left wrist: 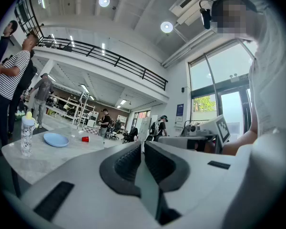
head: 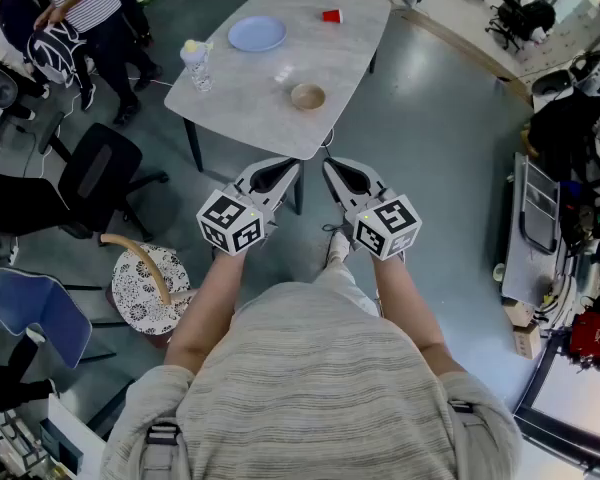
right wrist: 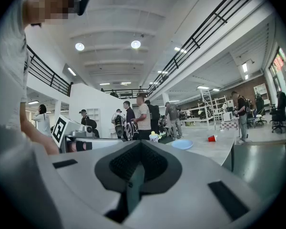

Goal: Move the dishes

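Trouble, if it comes, looks likeliest at the edge of the table [head: 270, 108]. The tan bowl [head: 308, 96] sits close to the table's near corner, and a gripper arriving with its jaws together would shove it rather than take it, perhaps off the table. The blue plate [head: 257, 34], further in toward the table's far side, lies flat and low, so a pinch on its rim could slip and skate it into the bottle [head: 196, 65] standing by the table's left edge. A red cup [head: 331, 15] stands at the far side of the table. The left gripper [head: 288, 166] and right gripper [head: 332, 166] are held level, side by side, short of the table and touching nothing on it. Each has its jaws closed together with nothing between them.
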Demonstrator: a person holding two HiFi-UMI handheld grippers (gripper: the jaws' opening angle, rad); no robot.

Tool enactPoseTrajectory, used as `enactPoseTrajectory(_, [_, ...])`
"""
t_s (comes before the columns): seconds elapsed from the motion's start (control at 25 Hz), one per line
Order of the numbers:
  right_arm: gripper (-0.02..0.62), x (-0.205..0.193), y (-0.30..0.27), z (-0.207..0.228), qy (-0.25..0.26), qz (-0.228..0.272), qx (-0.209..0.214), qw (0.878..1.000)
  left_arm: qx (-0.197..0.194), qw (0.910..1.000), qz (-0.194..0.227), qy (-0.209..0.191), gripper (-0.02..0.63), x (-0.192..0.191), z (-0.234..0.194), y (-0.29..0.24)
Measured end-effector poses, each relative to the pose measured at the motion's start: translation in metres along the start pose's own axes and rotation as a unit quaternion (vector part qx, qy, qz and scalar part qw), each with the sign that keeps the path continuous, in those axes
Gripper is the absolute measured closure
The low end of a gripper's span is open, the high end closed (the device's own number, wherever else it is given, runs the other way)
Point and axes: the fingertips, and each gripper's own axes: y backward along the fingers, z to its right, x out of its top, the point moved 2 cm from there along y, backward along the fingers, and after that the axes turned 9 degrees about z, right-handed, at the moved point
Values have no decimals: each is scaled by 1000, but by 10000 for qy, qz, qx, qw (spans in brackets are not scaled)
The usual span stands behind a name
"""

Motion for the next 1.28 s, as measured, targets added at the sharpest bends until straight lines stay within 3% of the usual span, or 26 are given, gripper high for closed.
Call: enactPoseTrajectory(1.28, [578,-10,-2,38,-276,-54,-193,9994,0,9997,-115,235,568,-19,-9,-33])
